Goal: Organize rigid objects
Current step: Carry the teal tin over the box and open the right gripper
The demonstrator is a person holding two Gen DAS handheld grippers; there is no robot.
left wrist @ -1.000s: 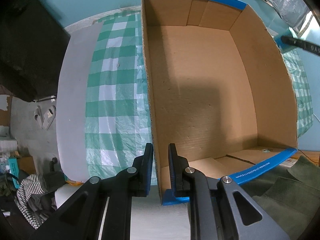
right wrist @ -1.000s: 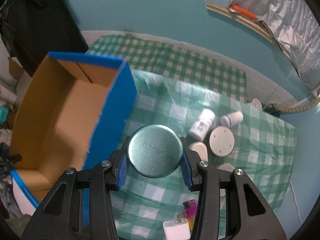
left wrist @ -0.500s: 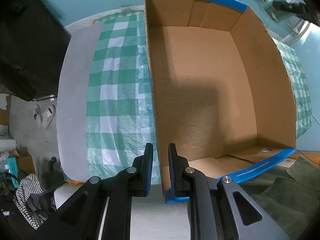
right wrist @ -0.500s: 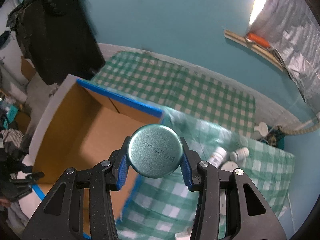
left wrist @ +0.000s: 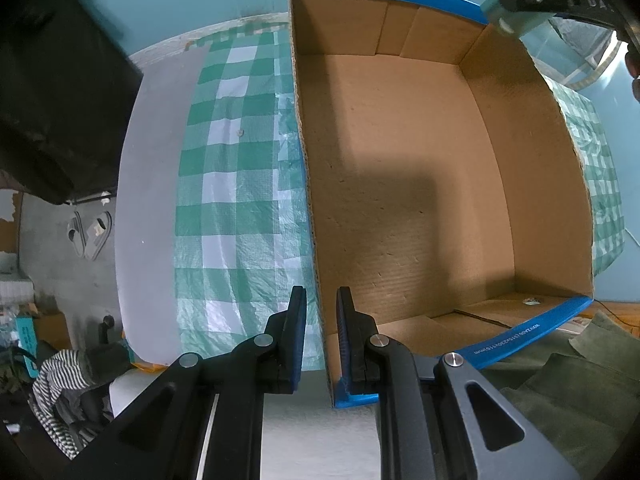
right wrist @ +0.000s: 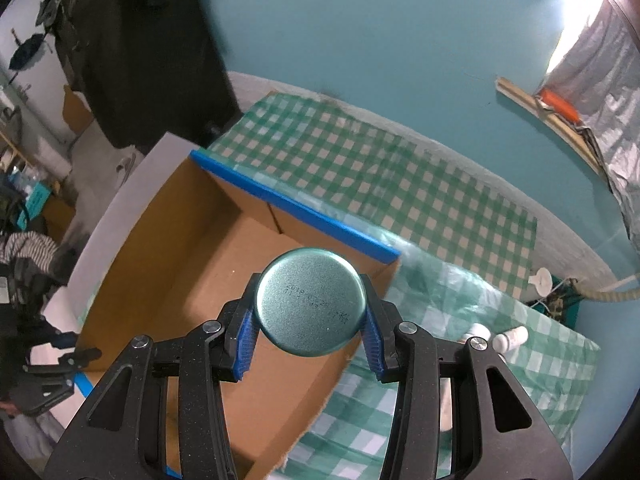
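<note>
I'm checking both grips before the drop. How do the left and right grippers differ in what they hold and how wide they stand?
The left gripper is clamped on the cardboard box wall, jaws almost together; the right gripper is clamped on a round teal tin, jaws farther apart. The left pinches a thin edge near the box corner; the right holds its tin above the box. Both have black fingers and blue pads.

Both wrist views look steeply down, close, sharing the cardboard box (left wrist: 400, 160).

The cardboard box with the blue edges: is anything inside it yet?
The cardboard box looks empty: only bare floor and flaps show. The near corner under the left gripper is hidden. The green tin sits in the right gripper above it.
</note>
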